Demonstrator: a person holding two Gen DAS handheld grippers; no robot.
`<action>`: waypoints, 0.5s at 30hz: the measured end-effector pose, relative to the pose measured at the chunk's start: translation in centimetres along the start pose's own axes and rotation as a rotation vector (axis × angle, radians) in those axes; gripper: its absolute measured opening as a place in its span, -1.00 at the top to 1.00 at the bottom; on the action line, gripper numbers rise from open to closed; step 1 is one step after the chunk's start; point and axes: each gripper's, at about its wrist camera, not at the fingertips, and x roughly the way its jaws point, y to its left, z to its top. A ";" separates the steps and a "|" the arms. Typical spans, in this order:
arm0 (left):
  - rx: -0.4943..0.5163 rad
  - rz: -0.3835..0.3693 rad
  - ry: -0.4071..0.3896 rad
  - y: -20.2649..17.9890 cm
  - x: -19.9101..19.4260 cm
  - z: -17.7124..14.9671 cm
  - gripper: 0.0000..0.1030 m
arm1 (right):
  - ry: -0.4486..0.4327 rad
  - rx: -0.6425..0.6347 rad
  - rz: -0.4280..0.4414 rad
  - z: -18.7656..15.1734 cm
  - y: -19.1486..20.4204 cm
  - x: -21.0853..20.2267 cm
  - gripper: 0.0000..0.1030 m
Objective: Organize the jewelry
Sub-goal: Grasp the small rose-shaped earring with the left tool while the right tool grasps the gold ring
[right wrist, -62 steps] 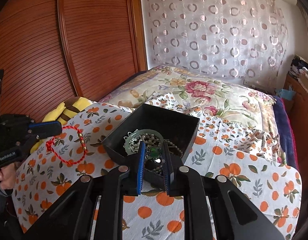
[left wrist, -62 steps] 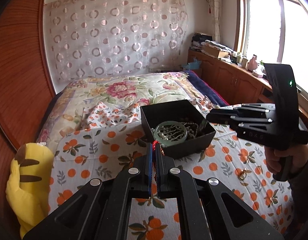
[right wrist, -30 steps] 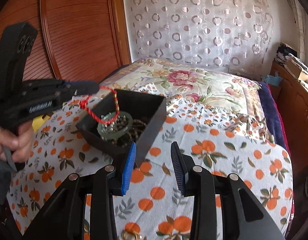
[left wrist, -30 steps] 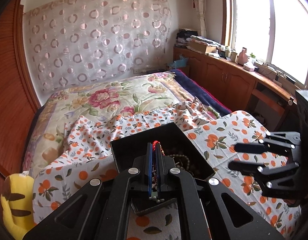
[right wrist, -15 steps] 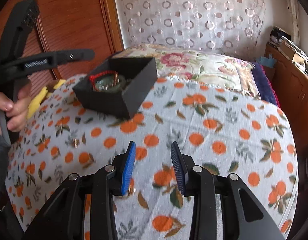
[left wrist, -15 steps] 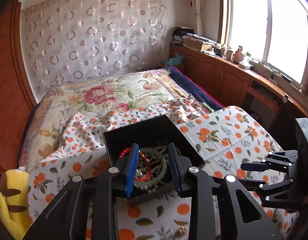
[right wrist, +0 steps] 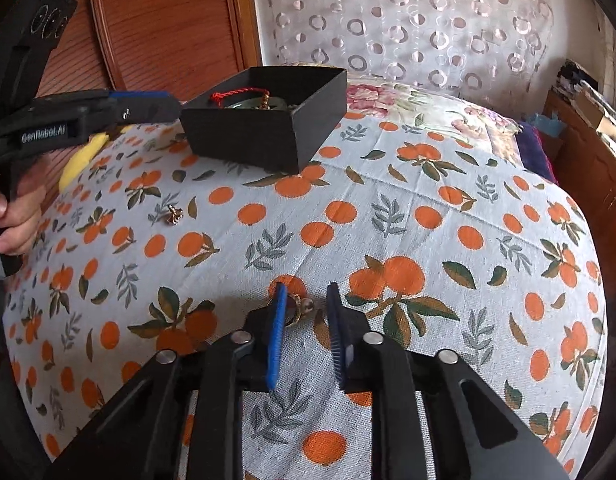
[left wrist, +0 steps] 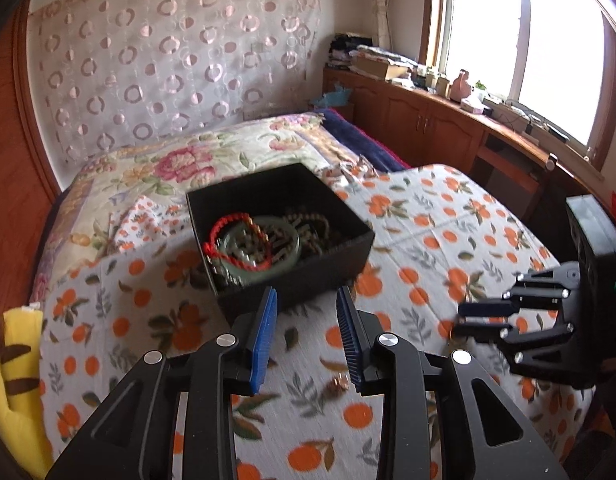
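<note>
A black open box (left wrist: 328,256) sits on the orange-print bedsheet and holds a red cord bracelet (left wrist: 227,240), a green jade bangle (left wrist: 287,252) and beaded pieces. My left gripper (left wrist: 305,304) is open and empty, just in front of the box. A small gold piece (left wrist: 336,384) lies on the sheet below it. My right gripper (right wrist: 303,300) is open, low over the sheet, with a gold ring and pearl piece (right wrist: 297,308) between its fingers. The box (right wrist: 267,136) and a small gold earring (right wrist: 173,214) also show in the right wrist view.
A yellow plush toy (left wrist: 11,380) lies at the left edge of the bed. A floral quilt (left wrist: 187,160) covers the far half. A wooden wardrobe (right wrist: 147,20) stands on the left, a wooden counter (left wrist: 448,120) under the window on the right.
My left gripper opened and let the red bracelet drop into the box, then drew back. My right gripper opened, moved away from the box and came down around the gold ring piece.
</note>
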 end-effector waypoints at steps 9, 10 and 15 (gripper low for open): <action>-0.010 -0.023 0.089 -0.8 1.7 -3.2 0.42 | -0.022 -0.012 -0.004 0.3 -0.2 -0.4 0.77; -0.010 -0.025 0.093 -0.9 1.7 -3.3 0.42 | -0.025 -0.010 -0.005 0.3 -0.2 -0.5 0.78; -0.006 -0.033 0.107 -1.2 2.1 -3.6 0.42 | -0.035 -0.003 -0.008 0.5 -0.5 -0.7 0.78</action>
